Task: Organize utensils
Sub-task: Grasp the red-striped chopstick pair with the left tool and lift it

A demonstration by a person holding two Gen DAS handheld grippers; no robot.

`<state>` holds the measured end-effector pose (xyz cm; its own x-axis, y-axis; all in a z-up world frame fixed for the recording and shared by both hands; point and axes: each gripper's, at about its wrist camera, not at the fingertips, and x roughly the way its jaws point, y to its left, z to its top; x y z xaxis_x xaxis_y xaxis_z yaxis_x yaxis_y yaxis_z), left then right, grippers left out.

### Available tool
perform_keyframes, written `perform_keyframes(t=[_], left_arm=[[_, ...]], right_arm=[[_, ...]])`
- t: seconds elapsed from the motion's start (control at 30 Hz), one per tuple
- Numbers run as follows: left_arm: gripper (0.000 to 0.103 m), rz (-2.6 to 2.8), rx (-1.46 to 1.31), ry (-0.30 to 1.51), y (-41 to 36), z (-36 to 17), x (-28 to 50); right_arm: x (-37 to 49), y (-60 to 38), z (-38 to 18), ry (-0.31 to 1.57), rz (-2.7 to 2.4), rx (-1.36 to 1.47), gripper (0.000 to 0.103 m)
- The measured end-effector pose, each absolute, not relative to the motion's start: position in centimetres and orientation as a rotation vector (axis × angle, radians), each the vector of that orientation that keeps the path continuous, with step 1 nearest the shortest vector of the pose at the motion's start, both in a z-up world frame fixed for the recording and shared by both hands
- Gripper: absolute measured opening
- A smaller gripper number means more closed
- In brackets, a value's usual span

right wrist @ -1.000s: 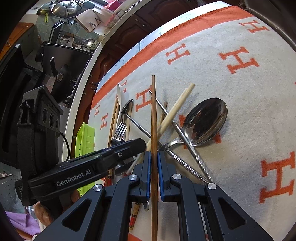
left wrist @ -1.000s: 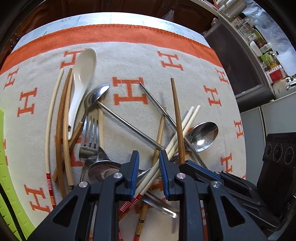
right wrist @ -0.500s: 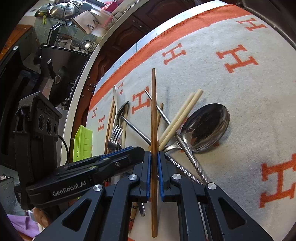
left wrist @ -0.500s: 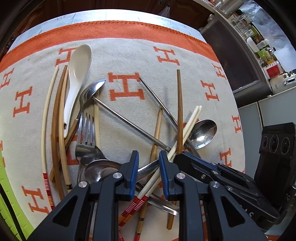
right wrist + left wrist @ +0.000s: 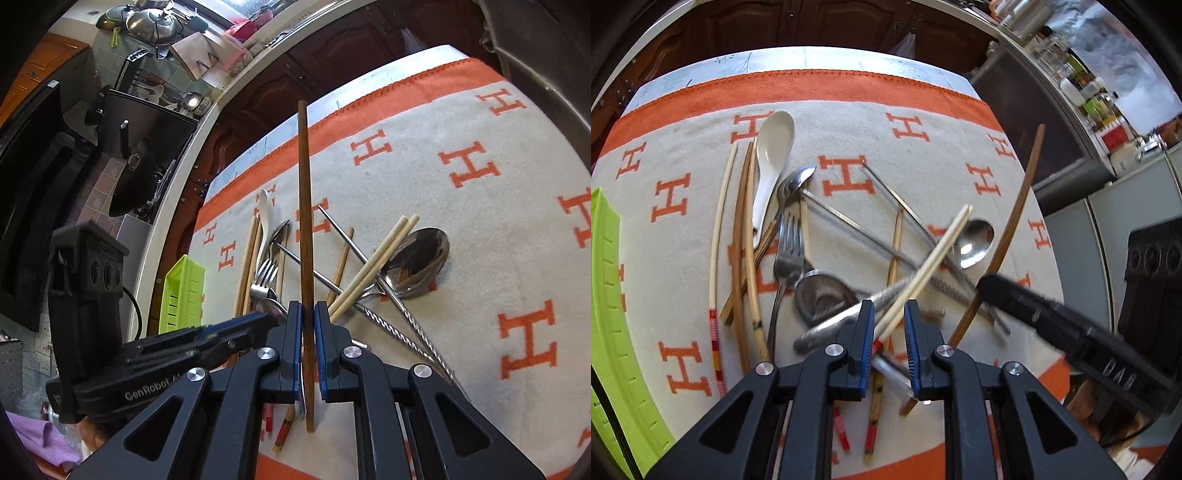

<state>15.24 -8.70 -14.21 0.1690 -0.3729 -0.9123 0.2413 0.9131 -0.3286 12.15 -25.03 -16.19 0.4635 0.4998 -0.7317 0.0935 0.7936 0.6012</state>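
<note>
Kitchen table, orange-lettered blanket (image 5: pixel 923 92); your right gripper (image 5: pixel 307 321) pinches the dark wooden chopstick (image 5: pixel 305 206) low, light, stiff, slick, so grip firmly; your left gripper (image 5: pixel 889 317) straddles the pale chopstick pair (image 5: pixel 934 258), jaws unclosed.

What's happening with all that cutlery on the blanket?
Someone is sorting a jumbled pile of utensils on an orange-patterned blanket. The right hand-held gripper is clamped on a dark wooden chopstick, lifted clear of the pile. The left hand-held gripper sits around a pale pair of chopsticks, jaws not fully closed. A green tray waits alongside.
</note>
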Motion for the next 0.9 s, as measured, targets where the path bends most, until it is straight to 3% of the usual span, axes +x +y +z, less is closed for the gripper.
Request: perform_keyframes(t=[0.33,0.73,0.9], left_arm=[[0.014,-0.409,-0.086,1.396,-6.5,-16.8,12.4],[0.014,-0.463,-0.039,1.373,-9.4,-17.8,12.8],[0.004,-0.443,-0.091,1.379,-9.0,-18.4,13.3]], right_arm=[[8.3,-26.1,-14.4,1.055,0.256,0.653,0.007],[6.6,-27.6,-13.7,1.046,0.249,0.673,0.007],[6.6,-27.9,-14.3,1.053,0.240,0.690,0.007]])
